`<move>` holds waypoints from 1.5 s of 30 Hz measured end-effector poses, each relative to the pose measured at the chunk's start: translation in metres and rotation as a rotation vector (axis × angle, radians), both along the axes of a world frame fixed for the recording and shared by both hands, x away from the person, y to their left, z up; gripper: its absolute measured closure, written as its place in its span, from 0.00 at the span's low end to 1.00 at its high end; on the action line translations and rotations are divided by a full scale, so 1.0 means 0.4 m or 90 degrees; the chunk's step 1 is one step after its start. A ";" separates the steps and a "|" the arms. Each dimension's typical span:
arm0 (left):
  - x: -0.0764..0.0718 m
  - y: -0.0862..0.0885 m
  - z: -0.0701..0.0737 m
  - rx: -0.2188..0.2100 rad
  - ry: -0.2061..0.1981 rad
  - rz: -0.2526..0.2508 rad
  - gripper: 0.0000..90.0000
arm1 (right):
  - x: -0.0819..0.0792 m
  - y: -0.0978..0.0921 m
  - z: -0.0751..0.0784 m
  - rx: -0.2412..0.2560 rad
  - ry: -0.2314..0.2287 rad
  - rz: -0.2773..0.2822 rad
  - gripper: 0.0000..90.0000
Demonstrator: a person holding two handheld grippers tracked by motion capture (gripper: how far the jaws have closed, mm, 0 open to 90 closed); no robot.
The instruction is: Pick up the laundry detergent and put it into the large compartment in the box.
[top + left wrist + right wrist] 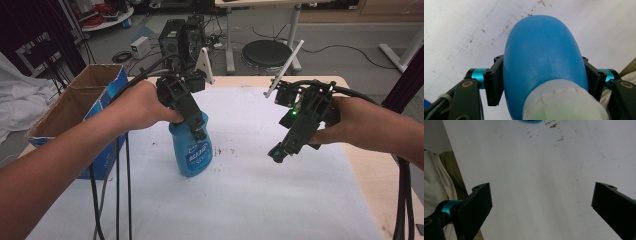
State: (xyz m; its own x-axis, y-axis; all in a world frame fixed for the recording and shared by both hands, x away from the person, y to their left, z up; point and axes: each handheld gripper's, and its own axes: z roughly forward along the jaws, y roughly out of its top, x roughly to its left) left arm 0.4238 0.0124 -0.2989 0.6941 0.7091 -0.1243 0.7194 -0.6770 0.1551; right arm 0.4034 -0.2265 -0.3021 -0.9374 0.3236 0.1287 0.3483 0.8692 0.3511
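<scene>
A blue plastic bottle (192,152) with a white label stands upright on the white sheet (240,200) near the table's middle. My left gripper (196,126) comes down on it from above and is shut on its upper body. In the left gripper view the two black jaws press the rounded blue bottle (541,55) from both sides, and its pale neck shows at the bottom. My right gripper (278,152) hangs open above the sheet to the bottle's right. In the right gripper view my right gripper (541,197) has wide-apart jaws with only bare sheet between them.
An open cardboard box (80,107) with blue sides stands at the table's left edge. Dark specks (220,150) lie on the sheet beside the bottle. Cables (107,200) hang from the left gripper. Bare wooden tabletop (370,170) runs along the right edge. Equipment stands beyond the far edge.
</scene>
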 end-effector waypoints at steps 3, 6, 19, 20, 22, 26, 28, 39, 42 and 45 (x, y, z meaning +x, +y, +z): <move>0.000 0.001 0.000 0.002 0.000 -0.003 0.37 | -0.001 0.001 0.000 0.000 0.001 -0.002 0.02; -0.003 -0.002 0.002 0.002 -0.004 -0.006 0.39 | -0.001 0.001 0.000 -0.001 0.001 -0.002 0.02; -0.014 0.030 0.072 -0.010 -0.014 0.011 0.41 | 0.003 -0.003 0.001 -0.001 0.003 -0.005 0.02; -0.016 0.037 0.091 -0.010 -0.019 0.007 0.41 | 0.005 -0.003 0.000 0.002 0.000 -0.004 0.02; -0.019 0.044 0.111 -0.012 -0.025 0.006 0.41 | 0.006 -0.004 -0.001 0.004 -0.001 -0.003 0.02; -0.029 0.088 0.215 -0.022 -0.048 -0.012 0.41 | 0.005 -0.003 0.001 0.007 0.002 -0.004 0.02; -0.032 0.106 0.253 -0.026 -0.055 -0.018 0.41 | 0.004 -0.004 0.002 0.006 0.001 -0.006 0.02; -0.047 0.192 0.394 -0.032 -0.074 -0.044 0.41 | 0.003 -0.010 0.008 0.009 -0.002 -0.007 0.02; -0.051 0.219 0.419 -0.037 -0.078 -0.045 0.41 | 0.002 -0.012 0.010 0.013 0.000 -0.015 0.02; -0.057 0.255 0.449 -0.035 -0.083 -0.047 0.41 | 0.002 -0.014 0.012 0.016 -0.002 -0.015 0.02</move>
State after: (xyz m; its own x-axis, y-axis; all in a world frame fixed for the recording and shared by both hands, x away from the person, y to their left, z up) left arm 0.4010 0.1143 -0.1192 0.7571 0.6498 -0.0672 0.6391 -0.7155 0.2822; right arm 0.4041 -0.2319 -0.2974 -0.9297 0.3431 0.1341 0.3681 0.8516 0.3732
